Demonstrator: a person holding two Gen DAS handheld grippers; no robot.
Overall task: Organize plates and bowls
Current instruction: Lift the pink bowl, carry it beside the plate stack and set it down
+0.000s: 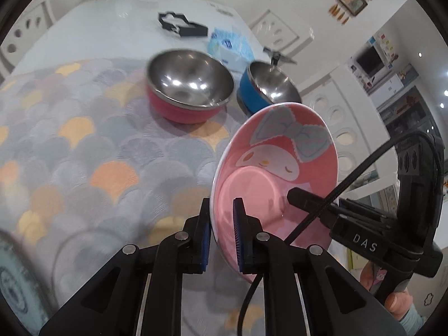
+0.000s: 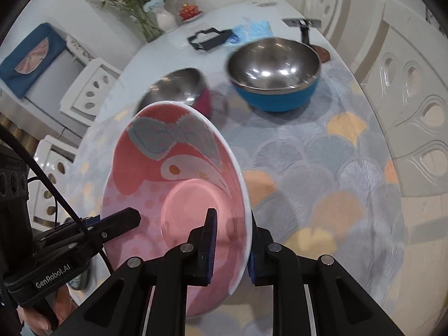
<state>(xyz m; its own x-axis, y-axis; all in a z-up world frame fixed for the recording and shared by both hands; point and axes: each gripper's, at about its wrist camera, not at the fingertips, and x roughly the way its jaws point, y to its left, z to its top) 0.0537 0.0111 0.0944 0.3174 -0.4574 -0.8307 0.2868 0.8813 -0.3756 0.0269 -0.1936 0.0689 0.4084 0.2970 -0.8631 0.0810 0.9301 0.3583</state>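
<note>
A pink cartoon bowl (image 1: 275,165) is held up off the table and tilted, gripped on opposite rims by both grippers. My left gripper (image 1: 222,232) is shut on its left rim; my right gripper (image 1: 292,196) reaches in from the right. In the right wrist view the pink bowl (image 2: 173,184) fills the middle, my right gripper (image 2: 232,240) is shut on its right rim, and my left gripper (image 2: 123,219) holds the other side. A red-sided steel bowl (image 1: 190,84) and a blue-sided steel bowl (image 1: 266,84) stand upright on the mat behind; they also show in the right wrist view as red (image 2: 179,89) and blue (image 2: 275,70).
A scallop-patterned mat (image 1: 84,145) covers the near part of the white table (image 1: 112,16). A black tray (image 1: 183,25), a blue tissue pack (image 1: 231,46) and a phone stand (image 2: 303,28) lie behind the bowls. White chairs (image 2: 414,112) stand around. A pale plate edge (image 1: 14,274) shows lower left.
</note>
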